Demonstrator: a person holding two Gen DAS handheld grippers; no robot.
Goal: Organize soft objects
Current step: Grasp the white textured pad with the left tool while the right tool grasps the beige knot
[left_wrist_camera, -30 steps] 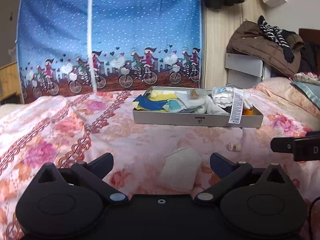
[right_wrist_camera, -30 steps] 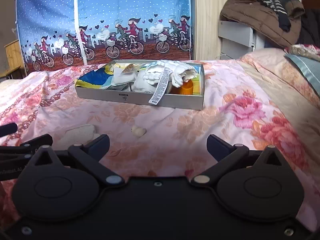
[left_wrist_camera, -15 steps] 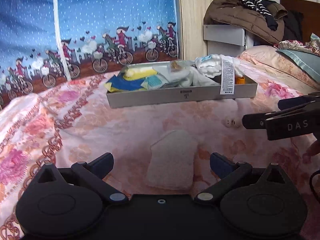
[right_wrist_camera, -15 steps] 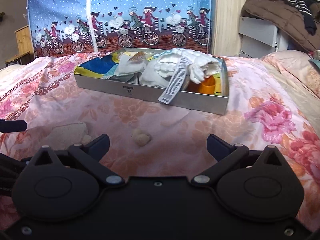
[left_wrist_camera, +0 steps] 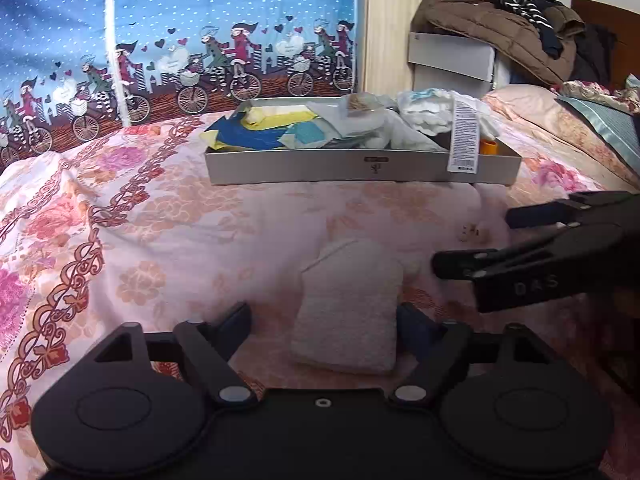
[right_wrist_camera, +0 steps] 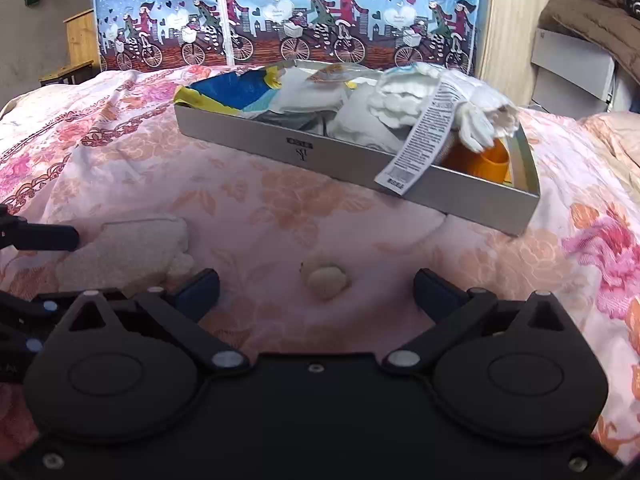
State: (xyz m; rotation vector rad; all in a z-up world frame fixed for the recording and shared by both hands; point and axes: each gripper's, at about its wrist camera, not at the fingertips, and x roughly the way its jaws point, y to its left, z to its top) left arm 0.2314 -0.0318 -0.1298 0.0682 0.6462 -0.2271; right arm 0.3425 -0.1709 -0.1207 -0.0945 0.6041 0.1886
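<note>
Left tongs (left_wrist_camera: 324,324) astride white pad (left_wrist_camera: 348,312)

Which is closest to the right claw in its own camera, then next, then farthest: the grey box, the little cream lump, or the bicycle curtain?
1. Little cream lump, on the quilt between the right claw fingers.
2. Grey box, farther up the bed.
3. Bicycle curtain, behind the bed.

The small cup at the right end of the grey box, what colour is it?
Orange cup; it shows best in the right wrist view.
</note>
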